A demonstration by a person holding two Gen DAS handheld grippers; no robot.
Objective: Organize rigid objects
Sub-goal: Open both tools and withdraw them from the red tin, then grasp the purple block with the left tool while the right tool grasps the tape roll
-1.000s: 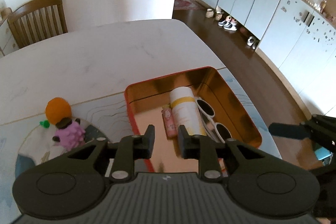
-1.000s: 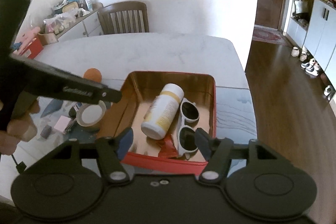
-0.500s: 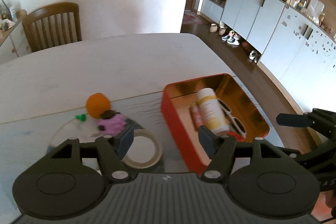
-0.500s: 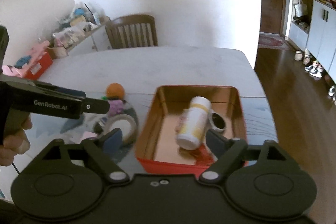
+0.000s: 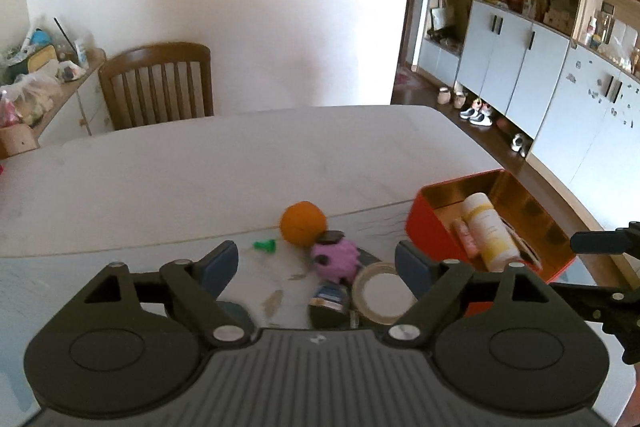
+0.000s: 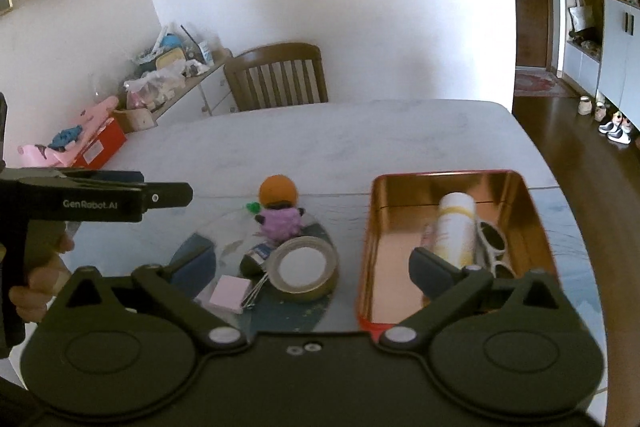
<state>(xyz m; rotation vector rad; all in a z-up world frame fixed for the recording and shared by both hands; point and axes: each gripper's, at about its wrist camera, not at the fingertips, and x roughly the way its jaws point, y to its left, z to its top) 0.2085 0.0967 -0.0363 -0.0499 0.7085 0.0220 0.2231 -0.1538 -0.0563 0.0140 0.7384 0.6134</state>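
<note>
Hovering spread wide and empty, the left gripper (image 5: 316, 261) hangs above the purple toy (image 5: 334, 259), tape roll (image 5: 381, 293) just to its right; the right gripper (image 6: 312, 267), also open and empty, waits nearer. Farther right sits the red tin (image 6: 365, 247), bottle (image 6: 454, 231) and sunglasses (image 6: 494, 251) inside. Risk: items crowd together, so closing fingers could nudge the orange ball (image 5: 302, 223) and roll it away

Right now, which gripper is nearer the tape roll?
Left. The left gripper hangs open almost over the tape roll; the right gripper, also open, sits further back toward the tin.
</note>
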